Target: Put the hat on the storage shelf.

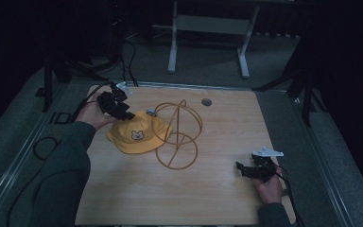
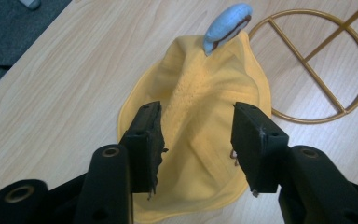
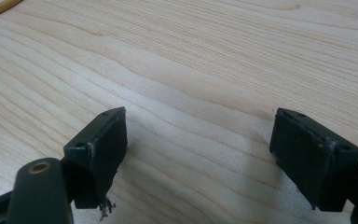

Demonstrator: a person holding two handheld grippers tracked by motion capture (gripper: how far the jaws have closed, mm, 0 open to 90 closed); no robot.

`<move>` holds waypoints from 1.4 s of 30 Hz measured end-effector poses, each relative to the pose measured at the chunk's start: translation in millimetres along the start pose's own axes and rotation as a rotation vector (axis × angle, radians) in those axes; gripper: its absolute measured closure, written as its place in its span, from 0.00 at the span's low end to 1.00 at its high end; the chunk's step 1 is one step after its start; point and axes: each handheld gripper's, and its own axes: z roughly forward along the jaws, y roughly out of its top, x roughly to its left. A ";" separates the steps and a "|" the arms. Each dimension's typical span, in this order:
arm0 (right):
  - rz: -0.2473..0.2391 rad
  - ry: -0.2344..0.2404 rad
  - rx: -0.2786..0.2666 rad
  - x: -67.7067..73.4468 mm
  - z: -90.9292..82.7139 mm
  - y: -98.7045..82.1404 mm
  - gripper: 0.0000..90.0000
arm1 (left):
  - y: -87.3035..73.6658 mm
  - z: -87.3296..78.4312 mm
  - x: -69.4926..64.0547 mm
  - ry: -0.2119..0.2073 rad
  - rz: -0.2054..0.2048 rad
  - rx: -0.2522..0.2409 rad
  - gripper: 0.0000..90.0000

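Observation:
A yellow cloth hat (image 1: 137,135) with a small bear face lies on the wooden table (image 1: 227,132), left of centre. In the left gripper view the hat (image 2: 200,88) has a blue ear-shaped tab (image 2: 227,25) at its far end. My left gripper (image 1: 119,109) hovers at the hat's back left edge. Its jaws (image 2: 196,112) stand apart on either side of a raised fold of the cloth, and the pads do not press on it. My right gripper (image 1: 246,171) rests near the table's front right, open (image 3: 198,126) over bare wood.
A gold wire stand (image 1: 178,137) of rings and rods sits just right of the hat, its flat ring (image 2: 317,70) beyond the hat's brim. A round hole (image 1: 206,101) marks the table's far side. Cables (image 1: 42,146) trail on the left floor.

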 end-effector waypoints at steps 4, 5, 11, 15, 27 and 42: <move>0.000 0.000 0.000 0.0 0.0 0.0 0.21 | 3.6 7.3 2.2 0.006 -0.009 0.003 0.54; 0.000 0.000 0.000 0.0 0.0 0.0 0.21 | 4.3 8.6 2.7 0.006 -0.007 0.004 0.52; -0.001 0.000 0.001 -0.1 0.0 0.0 0.21 | 7.6 22.6 4.6 0.005 -0.016 0.035 0.49; 0.000 0.000 0.000 0.0 0.0 0.0 0.21 | 9.4 37.5 9.0 0.001 -0.011 0.081 0.49; 0.000 0.001 0.001 0.0 0.0 0.0 0.21 | 11.7 52.8 5.1 -0.012 0.049 0.147 0.79; -0.001 0.001 0.001 0.0 0.0 0.0 0.21 | 9.6 44.2 4.8 -0.054 0.041 0.165 0.88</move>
